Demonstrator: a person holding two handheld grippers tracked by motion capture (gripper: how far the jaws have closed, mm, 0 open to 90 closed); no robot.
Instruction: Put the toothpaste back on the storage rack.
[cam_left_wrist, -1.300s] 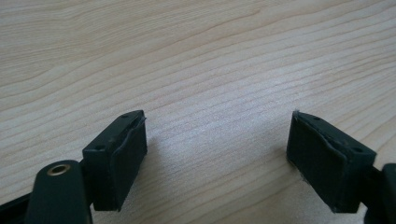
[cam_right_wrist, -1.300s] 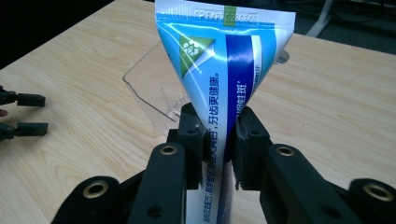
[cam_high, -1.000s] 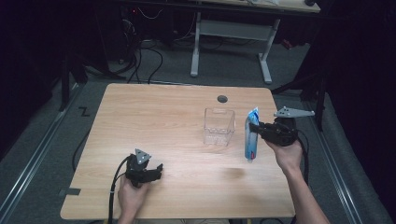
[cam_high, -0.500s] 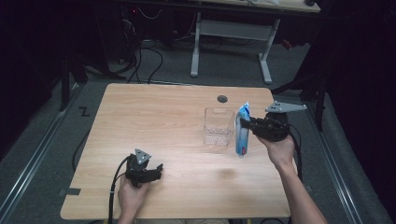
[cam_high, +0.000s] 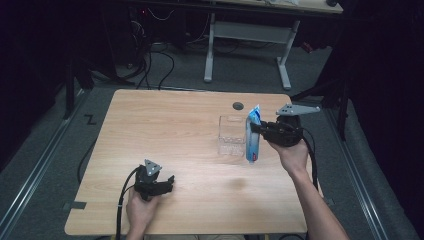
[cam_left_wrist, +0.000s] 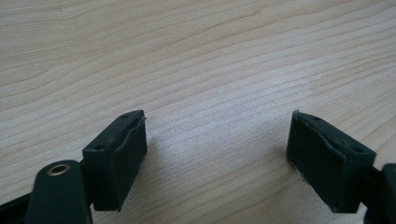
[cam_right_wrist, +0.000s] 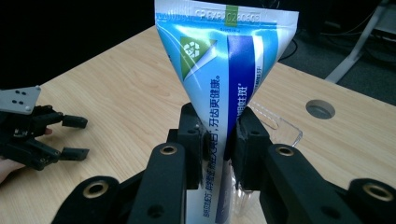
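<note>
I see the toothpaste tube (cam_high: 253, 136) held upright above the table (cam_high: 175, 130), crimped flat end up, just to the right of the clear plastic box (cam_high: 232, 135) and partly overlapping its right edge in the high view. In the right gripper view the tube (cam_right_wrist: 223, 79) is blue and white, with a green recycling mark near the top and printed characters running down its length. My right gripper (cam_high: 260, 128) has it pinched across the body: the two black jaws are closed tight on it, with the tube's wide end rising above them and the box (cam_right_wrist: 275, 128) showing just behind.

The box stands on the right half of the table, near a round grommet hole (cam_high: 238, 106) farther back.

My left gripper (cam_high: 169, 182) rests low on the near left part of the table, well apart from the tube. In the left gripper view its jaws stand wide apart with nothing between them, only bare wood grain (cam_left_wrist: 210, 70).
</note>
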